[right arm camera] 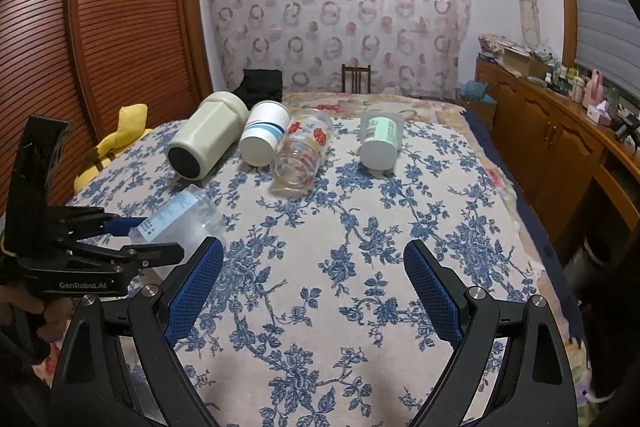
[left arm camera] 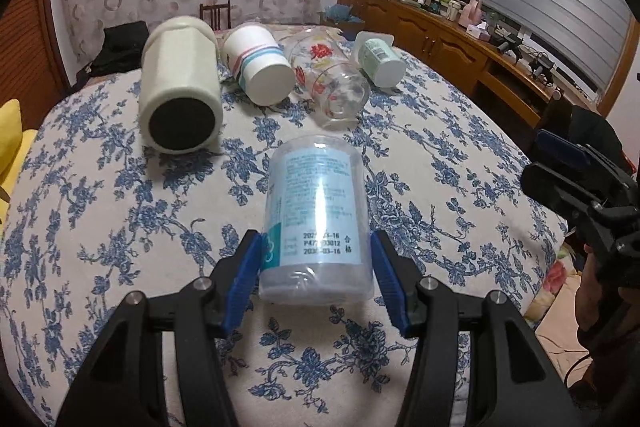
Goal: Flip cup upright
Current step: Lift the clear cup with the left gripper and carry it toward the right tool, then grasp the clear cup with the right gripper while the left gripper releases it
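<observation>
The clear plastic cup [left arm camera: 316,223] is seen lying on its side on the floral bedspread [left arm camera: 420,163], its near end clamped between the blue pads of the left gripper [left arm camera: 316,267]. The right gripper [right arm camera: 314,291] is held spread apart, clasping nothing, well right of the cup.

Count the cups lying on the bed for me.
5: clear plastic cup between the left tongs; behind it, a row of cream tumbler, striped paper cup, flowered glass, green-labelled cup.

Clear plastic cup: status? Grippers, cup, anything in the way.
Left gripper pads flanking clear plastic cup, grip unconfirmed. Right gripper open, empty. Cup on its side on floral bedspread. Nearest neighbour, cream tumbler, lies apart.
</observation>
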Available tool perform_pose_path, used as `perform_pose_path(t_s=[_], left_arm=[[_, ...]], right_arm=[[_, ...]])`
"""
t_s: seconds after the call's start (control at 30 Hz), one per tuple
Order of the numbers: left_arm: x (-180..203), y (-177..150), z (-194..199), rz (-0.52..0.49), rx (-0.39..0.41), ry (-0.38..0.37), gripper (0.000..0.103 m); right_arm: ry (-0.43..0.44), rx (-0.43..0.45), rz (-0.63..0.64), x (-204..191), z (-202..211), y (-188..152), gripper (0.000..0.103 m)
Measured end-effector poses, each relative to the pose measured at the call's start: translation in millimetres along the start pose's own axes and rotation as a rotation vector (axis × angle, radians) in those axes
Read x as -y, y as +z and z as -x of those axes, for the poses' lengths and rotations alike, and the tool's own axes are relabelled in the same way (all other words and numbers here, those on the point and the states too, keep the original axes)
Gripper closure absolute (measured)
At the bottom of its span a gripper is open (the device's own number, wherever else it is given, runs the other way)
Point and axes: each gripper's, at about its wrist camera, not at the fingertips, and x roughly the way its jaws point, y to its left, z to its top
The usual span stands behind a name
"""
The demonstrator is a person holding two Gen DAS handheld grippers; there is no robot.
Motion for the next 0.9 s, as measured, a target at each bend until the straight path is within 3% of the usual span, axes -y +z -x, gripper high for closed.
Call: perform_pose_path(t_s=[0.43, 0.9], left_arm=[[-11.0, -2.7, 34.0, 0.036, 0.063, -0.037, 0.042], [-63.4, -27.1, 81.8, 0.117, 0.139, 0.044, 0.042]], right_arm=[[0.034, -0.003, 0.029, -23.2, -5.9, 13.9, 0.01], [0.165, -0.202, -0.08, -56.1, -65.7, 6.2, 0.01]])
